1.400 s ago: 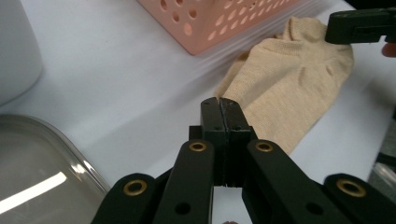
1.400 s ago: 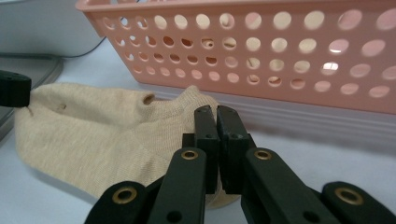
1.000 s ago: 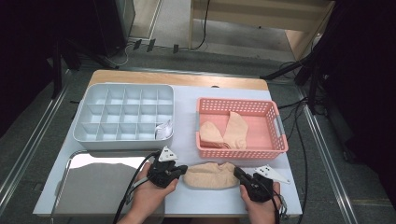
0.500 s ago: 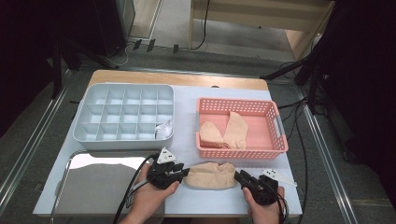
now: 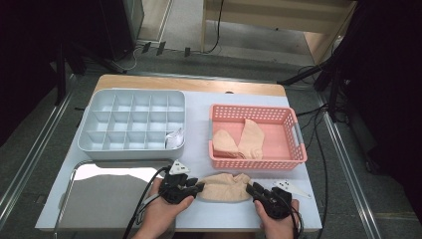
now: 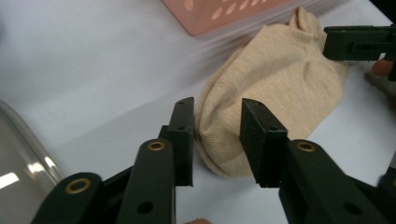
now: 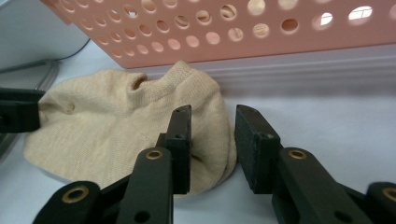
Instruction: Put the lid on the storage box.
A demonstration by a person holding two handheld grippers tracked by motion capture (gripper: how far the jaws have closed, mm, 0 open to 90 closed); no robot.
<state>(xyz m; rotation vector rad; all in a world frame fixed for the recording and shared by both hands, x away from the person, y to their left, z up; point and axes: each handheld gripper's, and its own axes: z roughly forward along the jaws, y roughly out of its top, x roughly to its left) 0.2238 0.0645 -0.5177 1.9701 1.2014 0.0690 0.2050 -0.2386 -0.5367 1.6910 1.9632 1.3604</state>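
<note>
**Near Edge of Surface: One Beige Sock Between Two Claws**

On the pale surface [image 5: 199, 149], near the person's edge, lies one beige sock [image 5: 224, 187], flat, just in front of the pink basket [image 5: 298, 144] and not touching it as far as the high view shows.

Item 1, left claw [image 5: 197, 187]: held in the person's left hand [image 5: 159, 216]. Jaws parted, standing either side of the sock's rounded end in the left gripper view [image 6: 219, 144]; the fabric sits between them, not visibly pinched.

Item 2, right claw [image 5: 252, 189]: held in the person's right hand [image 5: 273, 224]. Jaws parted; in the right gripper view [image 7: 212, 144] one jaw rests over the sock's edge, the other stands on bare surface beside it. Nothing gripped.

Item 3, pink basket: perforated walls, rectangular, right half of surface. Contents: two beige socks [image 5: 239, 142], lying side by side toward its left end; the remainder of the floor is bare.

Item 4, compartment tray [image 5: 99, 114]: pale grey-blue, gridded, left half of surface. Contents: one white crumpled piece [image 5: 174, 138] in the near right corner compartment.

Item 5, metal tray [image 5: 109, 199]: shiny, at near left corner of surface, just beside the left hand.
</note>
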